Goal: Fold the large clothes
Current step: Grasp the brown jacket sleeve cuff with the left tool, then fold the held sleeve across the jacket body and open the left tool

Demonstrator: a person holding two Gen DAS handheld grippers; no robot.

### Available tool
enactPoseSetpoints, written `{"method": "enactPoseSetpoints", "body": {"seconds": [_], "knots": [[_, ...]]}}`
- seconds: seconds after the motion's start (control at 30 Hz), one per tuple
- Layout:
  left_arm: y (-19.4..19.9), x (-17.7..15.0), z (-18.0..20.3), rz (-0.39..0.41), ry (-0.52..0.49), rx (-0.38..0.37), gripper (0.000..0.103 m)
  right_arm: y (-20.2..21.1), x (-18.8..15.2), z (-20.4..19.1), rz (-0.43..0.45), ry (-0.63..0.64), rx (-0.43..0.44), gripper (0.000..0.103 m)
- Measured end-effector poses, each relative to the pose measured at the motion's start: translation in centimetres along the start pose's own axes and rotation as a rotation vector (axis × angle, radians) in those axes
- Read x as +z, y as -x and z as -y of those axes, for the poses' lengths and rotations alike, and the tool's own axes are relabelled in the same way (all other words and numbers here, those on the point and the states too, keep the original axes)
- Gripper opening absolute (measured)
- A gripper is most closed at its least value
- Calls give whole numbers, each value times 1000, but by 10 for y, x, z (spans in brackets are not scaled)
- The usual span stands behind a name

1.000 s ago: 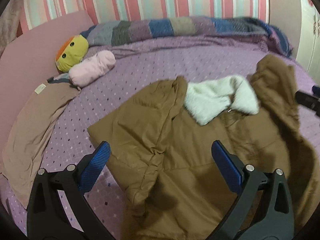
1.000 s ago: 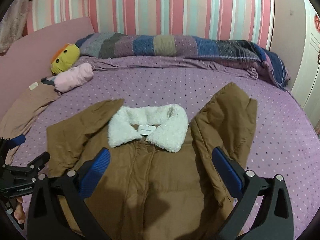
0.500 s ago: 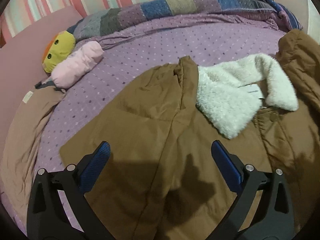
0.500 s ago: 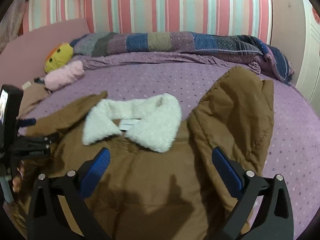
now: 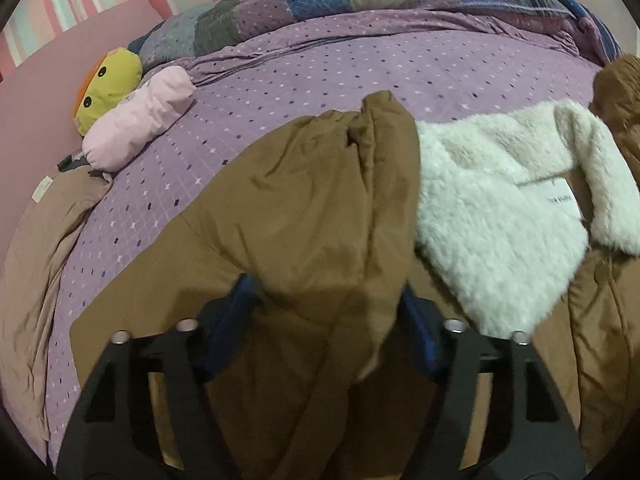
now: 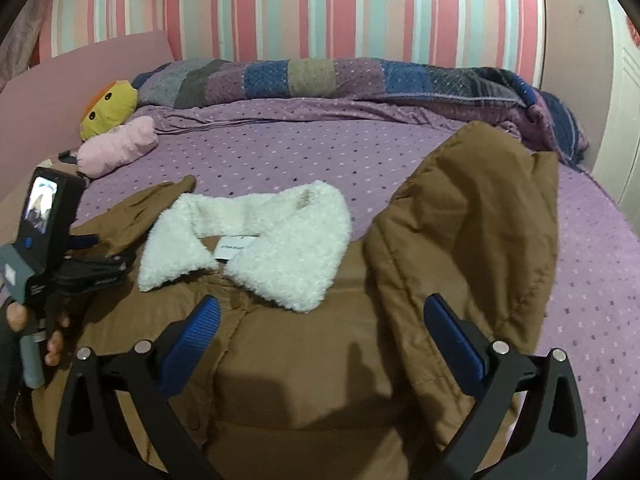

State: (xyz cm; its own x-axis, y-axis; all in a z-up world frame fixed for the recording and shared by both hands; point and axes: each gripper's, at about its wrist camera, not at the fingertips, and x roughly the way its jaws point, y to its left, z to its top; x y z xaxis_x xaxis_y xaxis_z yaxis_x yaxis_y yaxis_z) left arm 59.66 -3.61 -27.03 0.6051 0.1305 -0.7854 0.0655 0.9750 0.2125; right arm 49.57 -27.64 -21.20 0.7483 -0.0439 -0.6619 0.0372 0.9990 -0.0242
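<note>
Left wrist: jacket (image 5: 320,208) hiding pads (image 5: 236,312).

Dim warm indoor light, soft shadows, fisheye-curved dark corners, slight blur.

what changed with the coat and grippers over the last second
The left gripper came down onto the brown coat; its jaws are closing with a bunched fold of the sleeve between them. The right gripper sank closer to the coat, jaws open and empty. The fleece collar, plush toy and blanket stayed put.
</note>
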Motion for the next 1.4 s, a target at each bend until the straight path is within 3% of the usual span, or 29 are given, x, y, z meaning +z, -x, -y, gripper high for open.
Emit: {"method": "enactPoseSetpoints", "body": {"seconds": [0.03, 0.2, 0.27, 0.33, 0.67, 0.77, 0.97, 1.13, 1.23, 1.4], "knots": [[-1, 2, -3, 1, 14, -18, 59, -1, -1, -2, 0, 6, 1, 102], [0, 6, -17, 21, 82, -78, 26, -5, -3, -8, 2, 32, -21, 102], [8, 3, -23, 28, 94, -137, 19, -7, -3, -8, -4, 27, -13, 102], [21, -2, -22, 49, 75, -173, 17, -9, -4, -7, -11, 22, -11, 102], [89, -56, 9, 165, -85, -204, 9, -1, -2, 1, 17, -18, -1, 101], [114, -70, 15, 185, -125, -283, 8, 0, -2, 1, 13, -14, -13, 101], [137, -97, 38, 180, -201, -371, 8, 13, 1, 15, 21, -34, -45, 102], [108, -104, 36, 99, -176, -359, 12, 3, -2, 31, -17, -92, -31, 102], [104, -103, 36, 99, -170, -349, 17, -9, -5, 27, -42, -87, -21, 102], [109, -105, 40, 108, -165, -320, 56, -26, -11, 15, -78, -52, -22, 101]]}}
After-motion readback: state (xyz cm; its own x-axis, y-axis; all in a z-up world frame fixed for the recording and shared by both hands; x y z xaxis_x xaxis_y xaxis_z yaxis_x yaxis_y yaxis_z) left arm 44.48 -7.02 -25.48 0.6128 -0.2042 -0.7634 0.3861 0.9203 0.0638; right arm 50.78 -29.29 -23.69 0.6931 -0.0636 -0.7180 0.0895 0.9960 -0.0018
